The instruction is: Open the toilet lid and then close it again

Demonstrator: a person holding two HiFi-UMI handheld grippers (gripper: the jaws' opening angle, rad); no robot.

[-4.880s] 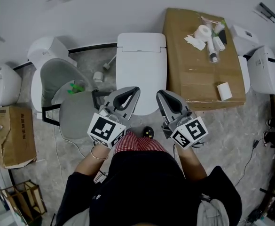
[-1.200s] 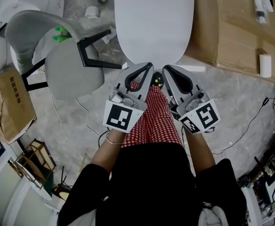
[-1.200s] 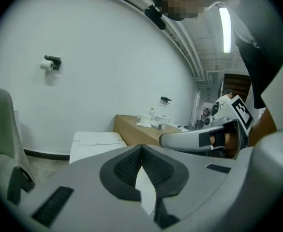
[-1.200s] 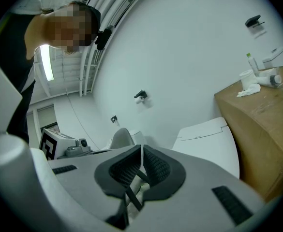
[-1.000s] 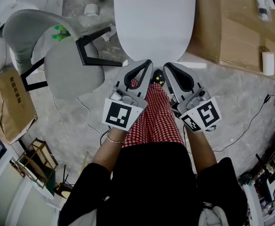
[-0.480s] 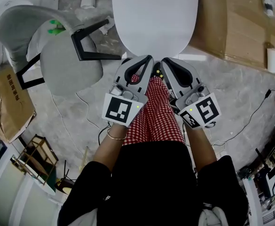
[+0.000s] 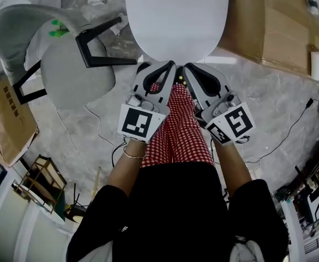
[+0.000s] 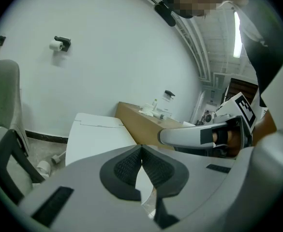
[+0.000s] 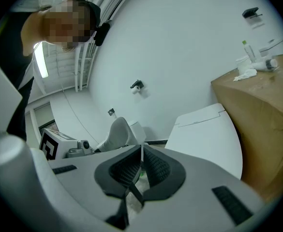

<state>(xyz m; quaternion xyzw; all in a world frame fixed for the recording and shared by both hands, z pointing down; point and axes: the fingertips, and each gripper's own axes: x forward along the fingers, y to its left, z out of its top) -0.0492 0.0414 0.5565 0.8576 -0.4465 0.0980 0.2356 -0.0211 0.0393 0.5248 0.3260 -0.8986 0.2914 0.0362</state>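
White toilet lid, red-and-white checked trousers, grey chair, brown cardboard box, grey mottled floor.

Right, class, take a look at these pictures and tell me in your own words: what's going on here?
A person stands facing a white toilet, a gripper in each hand. The toilet lid is down. The left gripper and right gripper hang side by side just short of the lid's front edge, both with jaws together and nothing between them. Neither seems to touch the lid, so the opening has not yet begun.
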